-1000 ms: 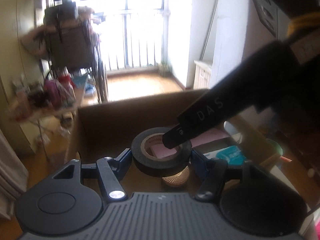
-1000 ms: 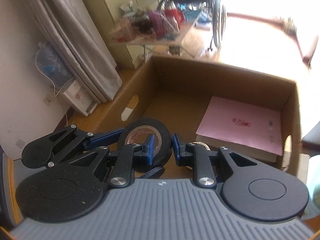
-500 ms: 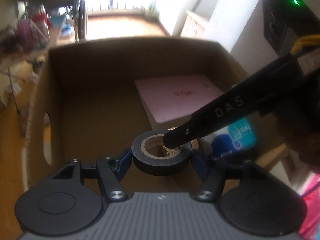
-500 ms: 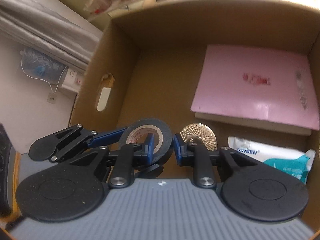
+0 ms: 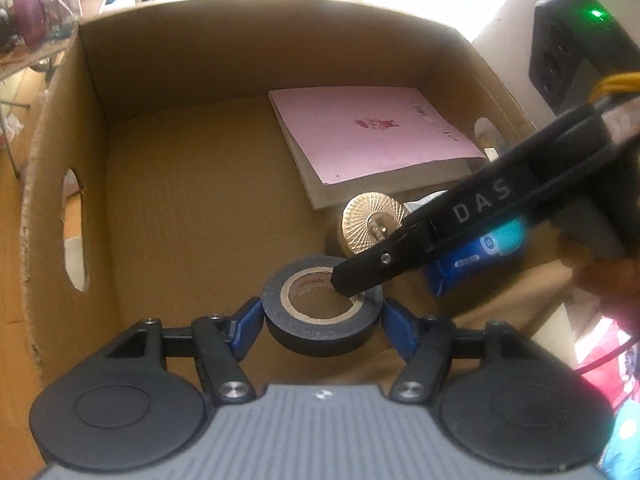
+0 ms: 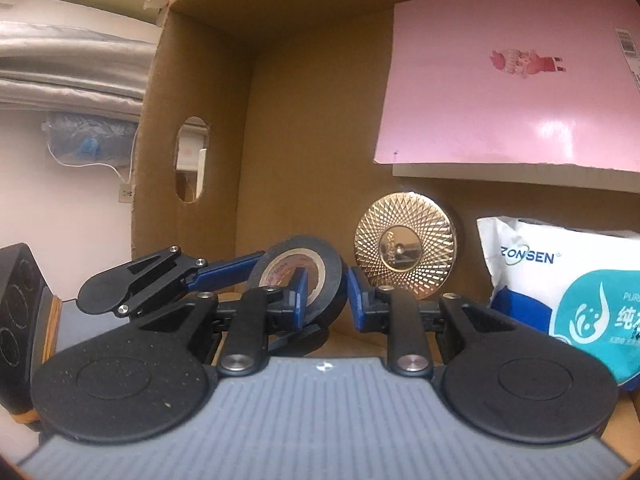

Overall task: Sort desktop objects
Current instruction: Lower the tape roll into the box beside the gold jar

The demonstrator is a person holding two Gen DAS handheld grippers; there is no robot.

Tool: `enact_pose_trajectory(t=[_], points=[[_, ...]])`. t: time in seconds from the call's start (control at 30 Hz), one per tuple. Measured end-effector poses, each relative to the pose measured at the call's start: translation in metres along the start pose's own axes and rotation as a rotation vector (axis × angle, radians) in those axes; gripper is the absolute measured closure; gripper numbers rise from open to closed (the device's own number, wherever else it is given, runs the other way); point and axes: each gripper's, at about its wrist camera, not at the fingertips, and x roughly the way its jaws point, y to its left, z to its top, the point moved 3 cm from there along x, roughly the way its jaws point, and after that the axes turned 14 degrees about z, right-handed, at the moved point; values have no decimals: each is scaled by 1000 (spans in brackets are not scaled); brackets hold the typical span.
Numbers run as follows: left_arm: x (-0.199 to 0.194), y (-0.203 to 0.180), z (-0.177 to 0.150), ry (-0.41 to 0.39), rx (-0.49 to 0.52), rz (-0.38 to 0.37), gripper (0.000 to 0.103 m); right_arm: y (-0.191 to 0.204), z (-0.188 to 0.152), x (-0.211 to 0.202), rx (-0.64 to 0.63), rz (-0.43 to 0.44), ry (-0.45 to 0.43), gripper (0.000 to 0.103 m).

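Black tape roll (image 5: 322, 316) hangs inside the open cardboard box (image 5: 96, 184), above the bare floor of the box near its front edge, gripped by both claws at once. The left claw (image 5: 322, 320) clamps the roll across its outer width, one blue pad (image 5: 246, 326) pressed on each side of the black rim, with the roll lying nearly flat so that its pale cardboard core with red print faces up. The right claw (image 6: 326, 294) reaches in from the right and pinches the wall of the roll: in the right wrist view one blue finger sits inside the core and the other against the outer black face, so its jaws are narrow and closed on the tape. In the left wrist view the black finger of that claw, lettered DAS, lies over the near right part of the ring. Just beyond the roll stands a round gold disc (image 6: 405, 245) with a fine radiating pattern and a shiny centre. To the right of the disc lies a white and teal pack of wipes (image 6: 568, 292). Behind both, along the right side of the box, rests a pink book (image 5: 372, 136) with a small printed figure on its cover. The left wall of the box has an oval handle hole (image 5: 74, 228).
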Motion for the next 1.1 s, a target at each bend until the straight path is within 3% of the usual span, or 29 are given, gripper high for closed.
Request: enact_pose_trajectory(t=[0.3,0.63,0.83,1.1], points=[[10,-20,5,23,28,-29,37,-4,-5,-1,-8,-78,17,81],[26,-25,8,97,-40,-165,37,3,-18,-9,-48,-196,33,81],[30,-26,7,124,-74,-205,37,6,-25,-17,-43,-202,13,81],[33,-22,8,173,-127,-165,22,16,-36,-38,-47,-136,-52,80]])
